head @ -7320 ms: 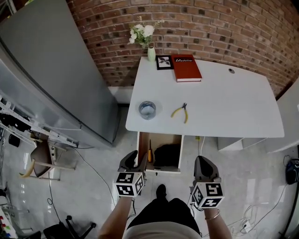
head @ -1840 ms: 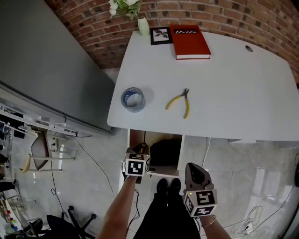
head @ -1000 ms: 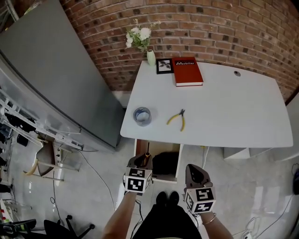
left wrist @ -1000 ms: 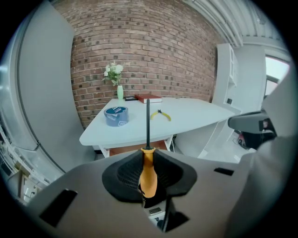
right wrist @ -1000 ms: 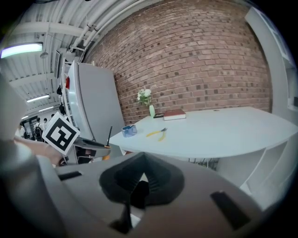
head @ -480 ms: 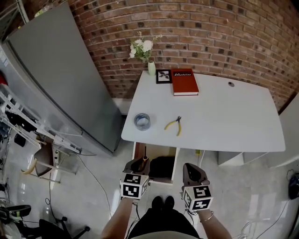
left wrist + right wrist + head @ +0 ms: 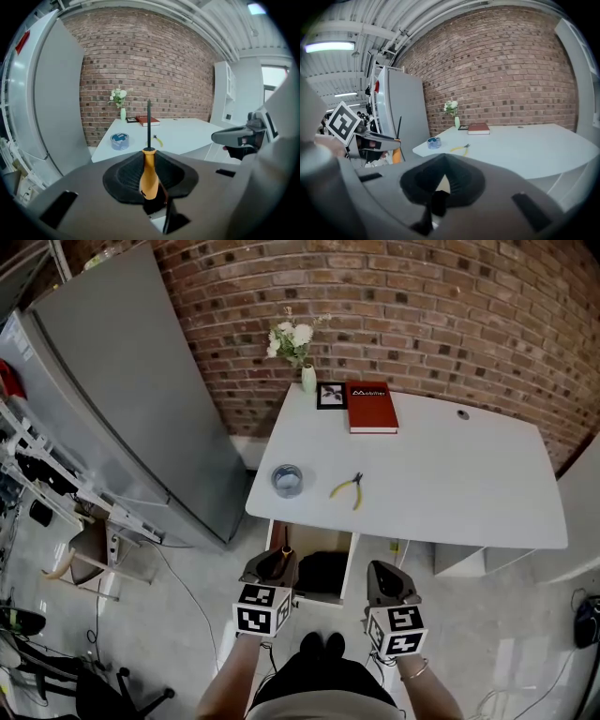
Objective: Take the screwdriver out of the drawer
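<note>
Low in the centre of the head view, the left tongs [image 7: 270, 565] grip the screwdriver [image 7: 149, 174] by its orange handle. Its dark shaft stands upright above the pads, over the left side of the open drawer [image 7: 349, 562]. I judge it light and rigid. The handle is smooth and tapered (a shape that can pivot or creep in a two-pad pinch), so the fat middle is the place to hold, and that is where the pads sit.

The right tongs [image 7: 385, 579] hang just right of the drawer, jaws together on nothing. The desk [image 7: 450, 486] has its near edge just above the shaft tip in the frame, the one edge I would mind. Bare desktop spreads to the right of the pliers [image 7: 348, 488] and tape roll [image 7: 287, 480]. The tall grey cabinet [image 7: 141, 399] crowds the left of the frame.
</note>
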Demonstrator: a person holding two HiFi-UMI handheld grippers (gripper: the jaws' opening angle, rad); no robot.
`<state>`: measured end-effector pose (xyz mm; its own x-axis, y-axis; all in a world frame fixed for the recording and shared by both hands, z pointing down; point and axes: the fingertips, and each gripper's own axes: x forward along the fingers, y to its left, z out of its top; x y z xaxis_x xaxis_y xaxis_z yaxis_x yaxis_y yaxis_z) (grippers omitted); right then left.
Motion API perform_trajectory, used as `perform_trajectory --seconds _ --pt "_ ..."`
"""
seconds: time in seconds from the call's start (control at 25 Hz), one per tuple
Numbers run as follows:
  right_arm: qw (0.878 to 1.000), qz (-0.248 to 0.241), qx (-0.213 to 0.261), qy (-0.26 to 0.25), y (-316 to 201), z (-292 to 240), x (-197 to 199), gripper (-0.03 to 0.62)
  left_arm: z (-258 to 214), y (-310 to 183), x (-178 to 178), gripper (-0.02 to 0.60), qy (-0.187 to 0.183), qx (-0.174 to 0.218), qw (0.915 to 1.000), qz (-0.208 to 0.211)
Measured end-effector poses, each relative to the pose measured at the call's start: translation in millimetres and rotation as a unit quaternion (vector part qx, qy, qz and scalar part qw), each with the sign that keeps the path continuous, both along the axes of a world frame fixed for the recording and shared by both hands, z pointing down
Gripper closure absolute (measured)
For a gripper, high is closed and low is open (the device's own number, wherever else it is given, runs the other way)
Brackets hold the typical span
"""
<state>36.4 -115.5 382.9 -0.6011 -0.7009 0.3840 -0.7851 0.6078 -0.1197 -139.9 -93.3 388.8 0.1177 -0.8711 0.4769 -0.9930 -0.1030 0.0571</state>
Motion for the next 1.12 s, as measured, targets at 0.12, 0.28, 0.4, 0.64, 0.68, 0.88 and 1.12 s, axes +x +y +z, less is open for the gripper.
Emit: perform_trajectory --seconds 0.12,0.28,0.4,0.64,0.68,0.88,1.12 --pt "1.000 -0.002 0.003 0.000 0.8 -3.7 0.3 0.592 -5.3 0.8 0.7 0.517 0.000 0.005 1.0000 -0.001" --pt "1.000 -0.004 0.004 -0.002 1.8 -6.2 0.4 0.592 -9.4 1.1 1.9 0.517 -0.002 0.009 1.0000 -0.001" --pt "1.000 -0.005 0.005 -0.003 3.5 -7.1 1.4 0.592 -11.3 2.5 3.4 0.517 0.000 0.012 0.9999 -0.003" --pt "1.000 -0.007 0.012 -0.007 1.9 -12.6 3.0 0.592 -18.9 3.5 5.2 0.517 -0.003 0.020 0.9998 -0.005" --pt "1.000 -0.007 0.012 -0.008 2.0 -13.1 3.2 0.592 -19.5 4.1 5.3 0.517 -0.003 0.020 0.9998 -0.005" --pt "1.000 -0.008 0.014 -0.012 4.2 -15.6 4.6 0.592 -22.9 7.6 5.8 0.517 -0.003 0.023 0.9997 -0.010" --pt "1.000 -0.011 0.012 -0.015 10.3 -17.6 3.1 0.592 -24.1 14.2 4.2 0.517 -0.005 0.022 0.9997 -0.014"
